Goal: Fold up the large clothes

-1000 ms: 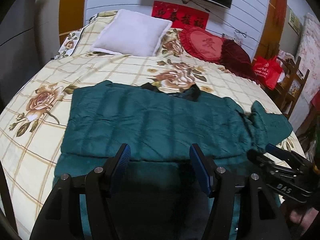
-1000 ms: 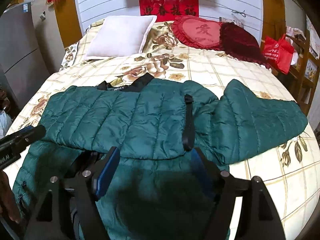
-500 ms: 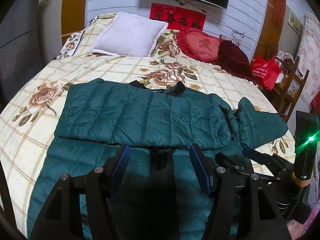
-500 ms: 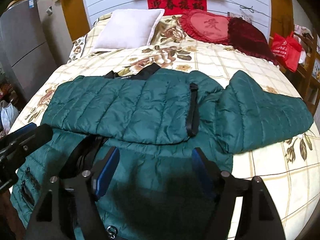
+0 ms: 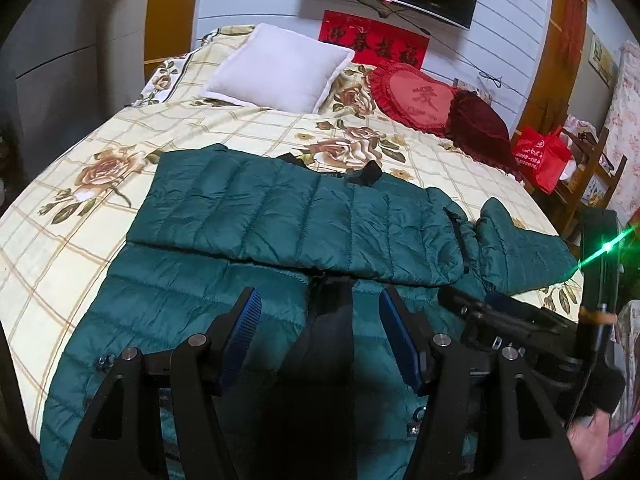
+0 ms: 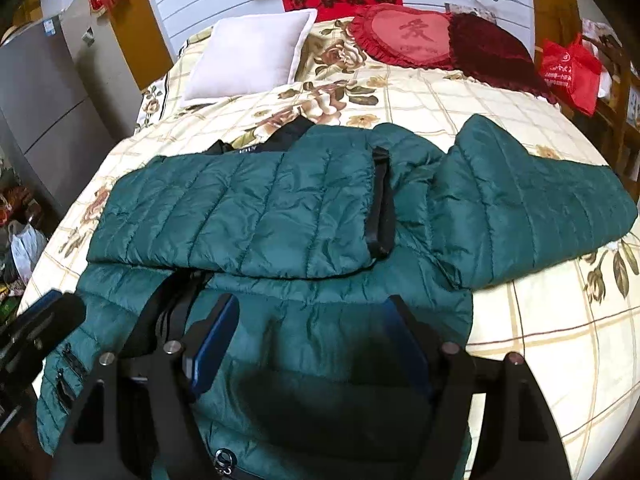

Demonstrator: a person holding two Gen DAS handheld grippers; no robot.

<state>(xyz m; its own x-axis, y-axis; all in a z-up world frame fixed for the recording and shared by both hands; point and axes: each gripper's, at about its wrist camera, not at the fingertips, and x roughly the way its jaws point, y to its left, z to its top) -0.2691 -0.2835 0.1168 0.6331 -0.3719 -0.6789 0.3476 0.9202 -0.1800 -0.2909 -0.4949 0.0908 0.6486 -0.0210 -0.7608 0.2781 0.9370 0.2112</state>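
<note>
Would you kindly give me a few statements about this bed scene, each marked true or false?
1. The green puffer jacket lies on the floral bedsheet with one sleeve folded across its chest. True.
2. The other sleeve is also folded in. False: it sticks out sideways onto the sheet.
3. The left gripper is clamped on the jacket's hem. False: its jaws stand open, holding nothing.
4. The right gripper is open above the jacket's lower half. True.
5. A white pillow sits at the head of the bed. True.
6. The heart-shaped cushion is blue. False: it is red.
</note>
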